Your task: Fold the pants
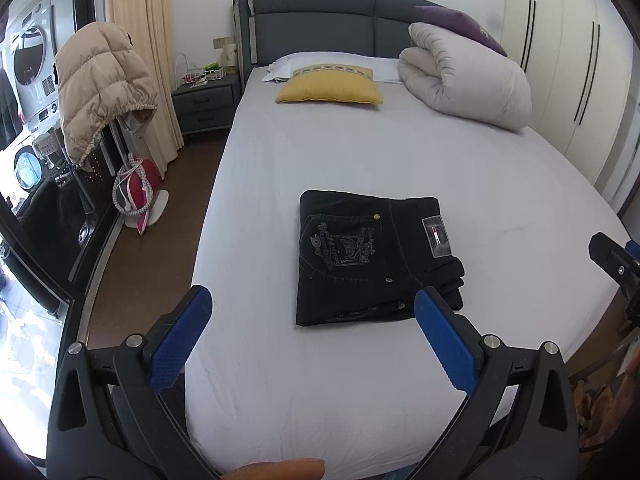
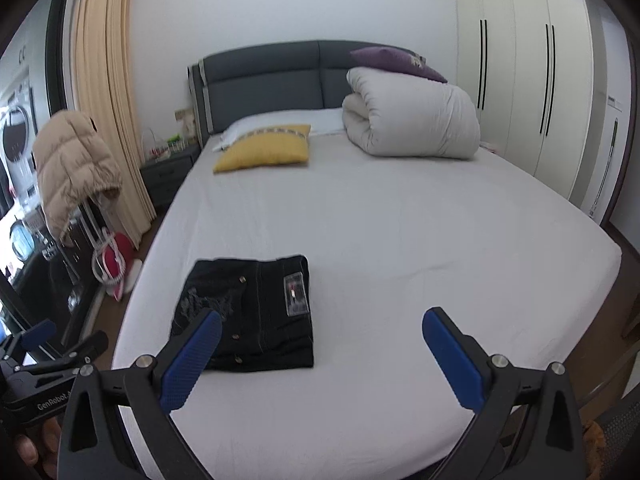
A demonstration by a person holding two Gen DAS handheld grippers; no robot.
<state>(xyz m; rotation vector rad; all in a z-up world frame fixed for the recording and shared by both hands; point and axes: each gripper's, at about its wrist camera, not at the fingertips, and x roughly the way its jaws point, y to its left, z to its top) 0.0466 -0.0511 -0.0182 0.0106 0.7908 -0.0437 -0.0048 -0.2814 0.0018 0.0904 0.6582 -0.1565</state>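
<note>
Black jeans point(image 1: 372, 256) lie folded into a compact rectangle on the white bed sheet point(image 1: 400, 160), back pocket and label up. They also show in the right wrist view point(image 2: 256, 312). My left gripper point(image 1: 314, 300) is open and empty, held above the sheet just in front of the jeans. My right gripper point(image 2: 322, 324) is open and empty, to the right of the jeans, its left finger point(image 2: 192, 360) overlapping their near edge in view. The right gripper's tip shows at the left wrist view's right edge point(image 1: 612, 260); the left gripper shows in the right wrist view point(image 2: 44, 368).
A yellow cushion point(image 1: 330, 86), a white pillow point(image 1: 328, 60) and a rolled white duvet point(image 1: 468, 84) with a purple cushion point(image 1: 460, 24) sit at the headboard. A nightstand point(image 1: 204, 104), a beige jacket point(image 1: 100, 88) and a wardrobe point(image 1: 568, 60) flank the bed.
</note>
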